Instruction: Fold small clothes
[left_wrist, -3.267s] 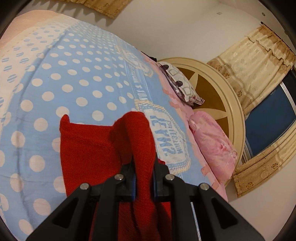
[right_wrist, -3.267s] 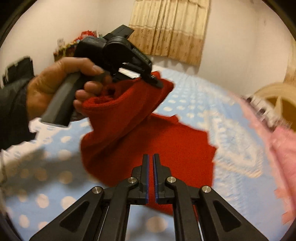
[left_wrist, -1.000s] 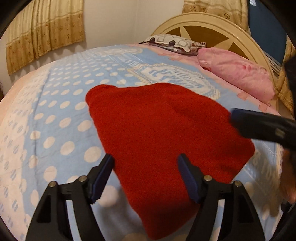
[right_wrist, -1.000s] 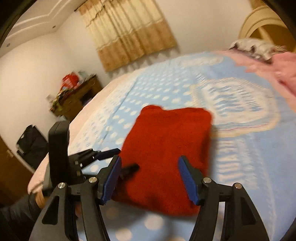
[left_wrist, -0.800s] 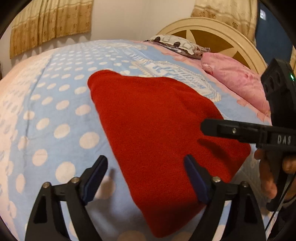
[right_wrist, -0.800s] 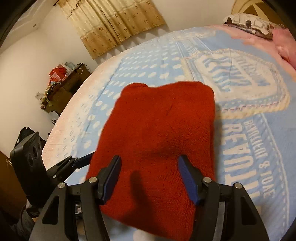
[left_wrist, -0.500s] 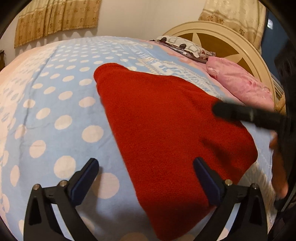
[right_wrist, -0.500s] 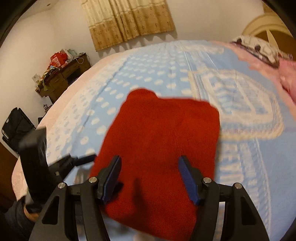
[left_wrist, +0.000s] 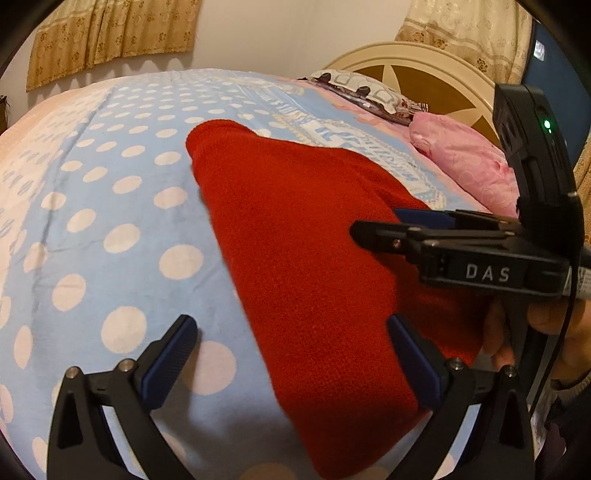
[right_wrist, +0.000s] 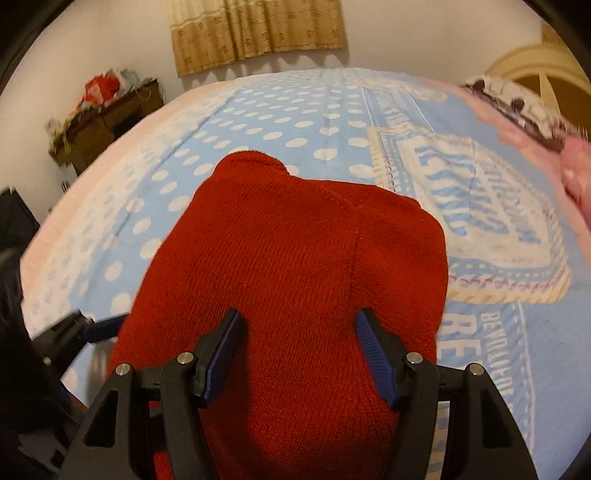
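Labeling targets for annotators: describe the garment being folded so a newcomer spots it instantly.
On the bed with the blue polka-dot bedspread, look mid-mattress, short of the pink pillow at the headboard. The red knit garment lies there folded flat, the only solid red piece on the bed.

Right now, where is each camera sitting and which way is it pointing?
Left wrist: on the left tongs, low over the bedspread, facing the headboard; its open fingers, the right tongs and a hand show.
Right wrist: on the right tongs, above the red knit garment, facing the curtained wall; its open fingers show.
Both share the garment, bedspread and patterned pillow.
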